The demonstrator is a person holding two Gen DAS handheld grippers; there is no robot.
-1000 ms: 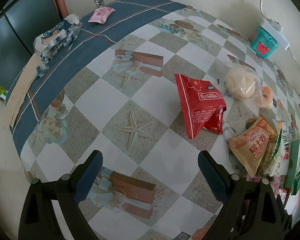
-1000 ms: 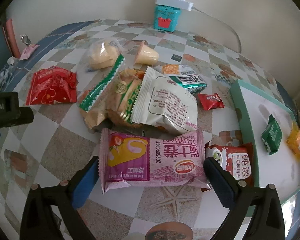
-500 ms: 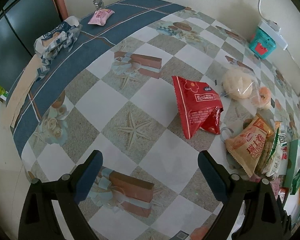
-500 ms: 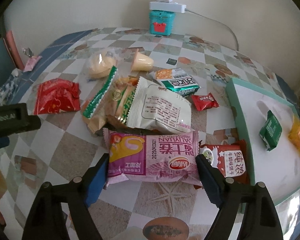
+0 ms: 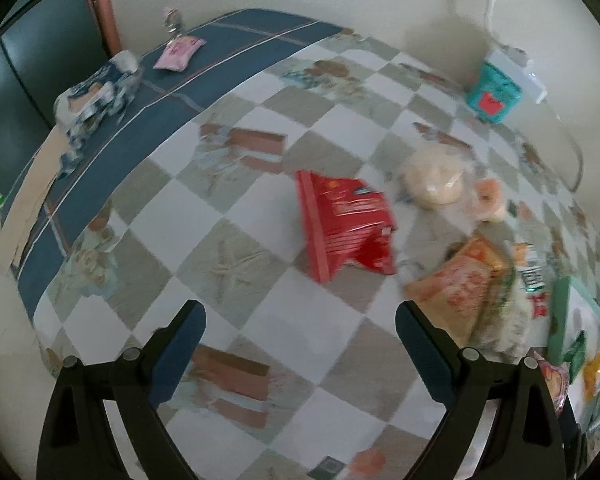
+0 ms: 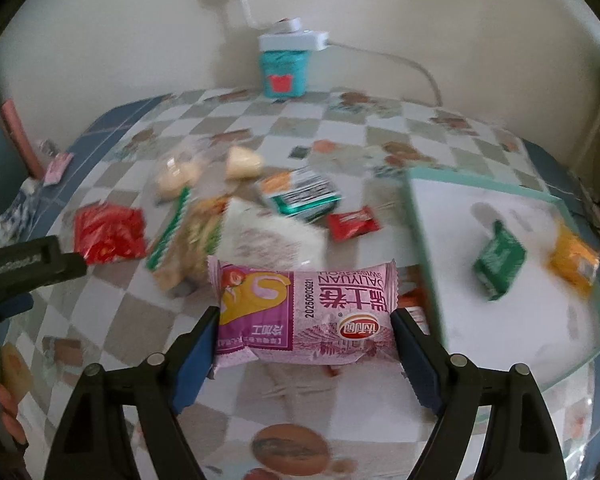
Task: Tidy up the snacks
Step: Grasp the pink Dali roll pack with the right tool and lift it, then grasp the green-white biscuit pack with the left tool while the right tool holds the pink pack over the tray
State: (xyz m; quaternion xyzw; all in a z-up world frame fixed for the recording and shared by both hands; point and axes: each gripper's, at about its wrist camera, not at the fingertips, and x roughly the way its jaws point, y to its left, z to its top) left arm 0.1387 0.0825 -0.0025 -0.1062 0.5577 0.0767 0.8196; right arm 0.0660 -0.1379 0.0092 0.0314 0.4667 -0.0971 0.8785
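right gripper has its 2 pads closed on both short ends of the pink snack pack, lifted clear beside the tray. i judge it light, puffy, crushable; end seams grip best.

A checkered cloth with starfish prints and a blue border covers the counter. At the back, against the wall, stands a teal box with a white power strip on top; its cord trails right. A crumpled blue-and-white thing, perhaps a cloth, lies on the border.
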